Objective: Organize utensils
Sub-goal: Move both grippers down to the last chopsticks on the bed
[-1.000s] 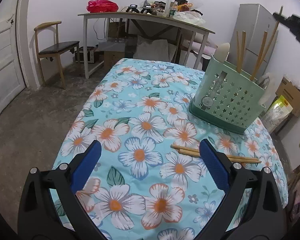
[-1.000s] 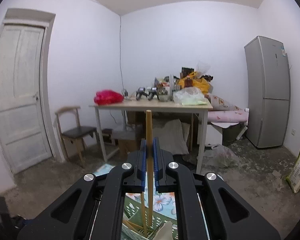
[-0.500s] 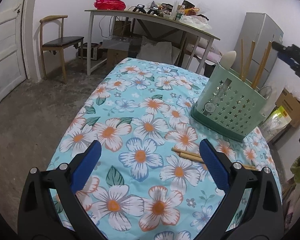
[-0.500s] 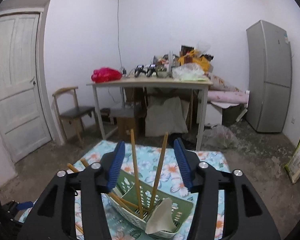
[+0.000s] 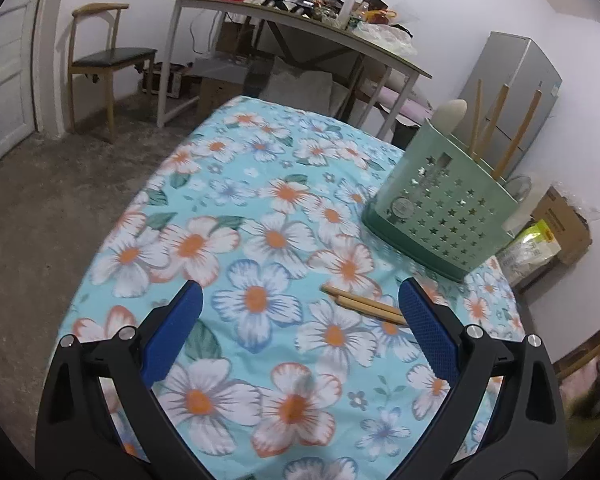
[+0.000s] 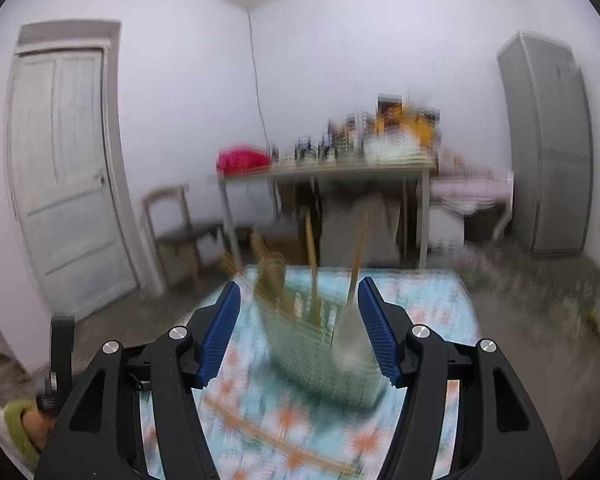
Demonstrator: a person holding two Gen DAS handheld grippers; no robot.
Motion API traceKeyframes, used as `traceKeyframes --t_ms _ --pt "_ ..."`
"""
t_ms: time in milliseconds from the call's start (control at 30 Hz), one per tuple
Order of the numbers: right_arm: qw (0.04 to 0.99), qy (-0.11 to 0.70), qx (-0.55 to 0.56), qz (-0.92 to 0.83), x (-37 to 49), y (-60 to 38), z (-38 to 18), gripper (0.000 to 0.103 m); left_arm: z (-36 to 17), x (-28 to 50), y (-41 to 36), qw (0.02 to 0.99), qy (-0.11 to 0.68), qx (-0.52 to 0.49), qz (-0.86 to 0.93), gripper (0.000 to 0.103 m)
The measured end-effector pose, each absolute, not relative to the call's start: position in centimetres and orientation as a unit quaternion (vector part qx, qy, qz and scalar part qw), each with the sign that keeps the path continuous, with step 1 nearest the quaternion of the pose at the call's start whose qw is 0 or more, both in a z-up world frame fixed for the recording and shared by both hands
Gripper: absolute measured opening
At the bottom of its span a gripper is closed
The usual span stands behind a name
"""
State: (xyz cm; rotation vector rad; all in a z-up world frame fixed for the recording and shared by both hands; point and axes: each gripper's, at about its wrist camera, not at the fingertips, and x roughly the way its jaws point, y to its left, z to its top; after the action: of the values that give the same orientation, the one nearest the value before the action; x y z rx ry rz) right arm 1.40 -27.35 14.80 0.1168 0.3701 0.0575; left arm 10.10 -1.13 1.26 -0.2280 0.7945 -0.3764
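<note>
Flowered surface (image 5: 260, 216) carrying a green holder (image 5: 440, 216) at the far right, chopsticks (image 5: 364, 306) lying loose in front. Long axis crosswise, near ends just inside the right pad of the left tongs (image 5: 300, 320). Left tongs nearer, wide open, empty. Right tongs (image 6: 300, 332) above the holder, also spread and empty.

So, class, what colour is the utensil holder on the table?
Pale green, with star-shaped cut-outs; the utensil holder shows best in the left wrist view.
</note>
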Motion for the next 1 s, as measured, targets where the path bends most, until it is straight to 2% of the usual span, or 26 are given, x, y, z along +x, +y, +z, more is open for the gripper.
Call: traceKeyframes --t_ms 167,333,433,567,767,1000 --pt "0.943 0.309 0.120 0.020 2.5 -28.0 7.6 0.060 1.2 9.6 -3.2 0.891 0.390 -0.090 -0.215 0.095" --pt "0.900 0.407 0.156 -0.020 3.6 -29.4 2.1 0.060 0.6 9.3 -6.5 0.893 0.406 -0.004 -0.196 0.095" --pt "0.893 0.414 0.178 -0.020 4.3 -30.5 1.0 0.060 -0.3 9.4 -7.8 0.885 0.428 0.037 -0.178 0.095" --pt "0.891 0.418 0.179 -0.009 5.7 -31.3 0.6 0.059 -1.6 9.6 -8.1 0.875 0.457 0.043 -0.155 0.095" --pt "0.868 0.471 0.156 -0.005 8.9 -31.5 -1.4 0.047 -2.3 9.4 -8.1 0.870 0.471 0.050 -0.141 0.095" --pt "0.850 0.501 0.157 0.028 8.0 -31.2 -1.6 0.039 -2.4 9.5 -7.9 0.870 0.470 0.056 -0.137 0.094"
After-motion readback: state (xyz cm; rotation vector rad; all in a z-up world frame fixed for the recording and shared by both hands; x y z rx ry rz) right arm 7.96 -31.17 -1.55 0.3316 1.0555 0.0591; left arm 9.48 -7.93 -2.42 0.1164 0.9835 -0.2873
